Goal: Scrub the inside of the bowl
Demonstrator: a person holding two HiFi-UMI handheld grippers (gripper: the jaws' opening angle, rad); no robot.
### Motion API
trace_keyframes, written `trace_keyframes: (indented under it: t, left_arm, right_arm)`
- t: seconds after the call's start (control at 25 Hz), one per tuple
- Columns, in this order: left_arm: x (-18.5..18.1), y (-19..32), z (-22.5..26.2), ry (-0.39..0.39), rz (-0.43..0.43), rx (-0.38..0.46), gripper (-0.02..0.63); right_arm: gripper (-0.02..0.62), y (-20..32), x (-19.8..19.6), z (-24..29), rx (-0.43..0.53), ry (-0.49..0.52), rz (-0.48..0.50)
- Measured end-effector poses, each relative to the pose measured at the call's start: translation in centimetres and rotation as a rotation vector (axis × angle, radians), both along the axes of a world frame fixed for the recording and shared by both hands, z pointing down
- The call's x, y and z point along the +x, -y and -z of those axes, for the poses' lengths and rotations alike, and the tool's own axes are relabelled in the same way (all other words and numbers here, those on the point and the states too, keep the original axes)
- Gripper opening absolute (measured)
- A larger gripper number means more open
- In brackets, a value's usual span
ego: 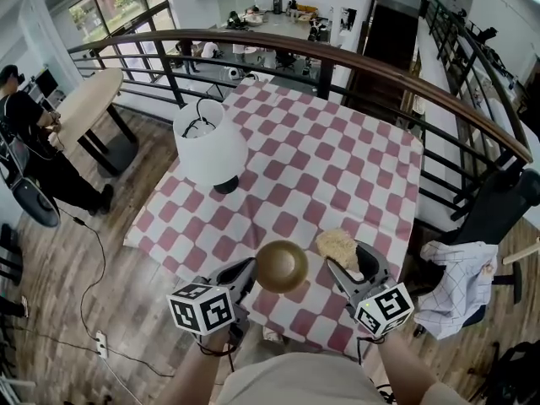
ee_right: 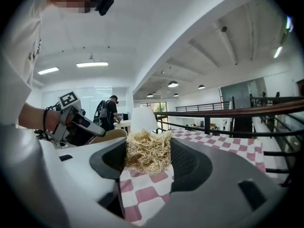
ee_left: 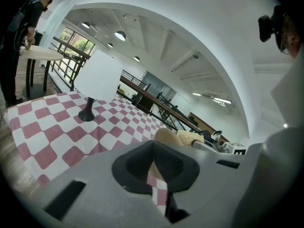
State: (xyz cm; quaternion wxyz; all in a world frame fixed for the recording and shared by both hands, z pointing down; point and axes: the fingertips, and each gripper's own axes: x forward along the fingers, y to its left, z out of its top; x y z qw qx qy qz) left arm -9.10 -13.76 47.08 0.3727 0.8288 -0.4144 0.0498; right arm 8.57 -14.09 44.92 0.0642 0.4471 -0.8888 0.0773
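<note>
L tool [ego: 245, 275] clamped on bowl [ego: 282, 266] rim, bowl above surface [ego: 337, 167] near edge. R tool [ego: 348, 264] clamped on scrubber [ego: 337, 245], just beside bowl. Hold bowl steady, push scrubber inside, rub in circles.

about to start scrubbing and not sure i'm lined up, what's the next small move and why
Probably bring the right hand-held gripper a little across toward the bowl, so the scrubber meets its inside. The scrubber is clamped in that gripper's jaws but sits beside the bowl, not in it. The left hand-held gripper is shut on the bowl's rim, so the bowl looks held ready.
</note>
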Motion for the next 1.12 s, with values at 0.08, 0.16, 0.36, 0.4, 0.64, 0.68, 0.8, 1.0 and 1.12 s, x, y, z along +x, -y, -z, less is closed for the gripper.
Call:
trace_keyframes:
  t: [0.08, 0.16, 0.36, 0.4, 0.64, 0.68, 0.8, 1.0, 1.12]
  left_arm:
    - [0.1, 0.3, -0.8, -0.004, -0.001, -0.016, 0.017]
    - [0.3, 0.7, -1.5, -0.005, -0.005, -0.029, 0.017]
    - [0.7, 1.7, -3.0, -0.006, -0.012, -0.057, 0.017]
    - [0.7, 1.9, -3.2, -0.008, -0.013, -0.063, 0.017]
    - [0.9, 3.6, -5.5, 0.015, -0.027, -0.094, 0.017]
    - [0.8, 3.9, -6.0, 0.024, -0.024, -0.097, 0.017]
    - [0.7, 4.5, -8.2, 0.037, -0.028, -0.133, 0.017]
    - [0.9, 5.0, -11.9, 0.044, -0.047, -0.199, 0.017]
    - [1.1, 5.2, -13.7, 0.017, -0.052, -0.240, 0.017]
  right_arm:
    - [0.252, 0.0, -0.6, 0.1, 0.001, -0.035, -0.002]
    - [0.252, 0.1, -1.4, 0.0, -0.002, -0.055, 0.005]
    - [0.252, 0.3, -2.5, -1.1, -0.038, -0.055, 0.003]
    - [0.252, 0.5, -2.6, -1.3, -0.044, -0.066, -0.003]
    - [0.252, 1.7, -2.8, -3.4, -0.095, -0.126, -0.049]
    - [0.252, 1.8, -2.9, -3.6, -0.097, -0.136, -0.052]
    - [0.252, 2.2, -3.2, -4.5, -0.084, -0.207, -0.057]
    - [0.252, 2.6, -3.9, -5.7, -0.077, -0.276, -0.045]
    - [0.252, 2.9, -4.5, -6.2, -0.094, -0.262, -0.034]
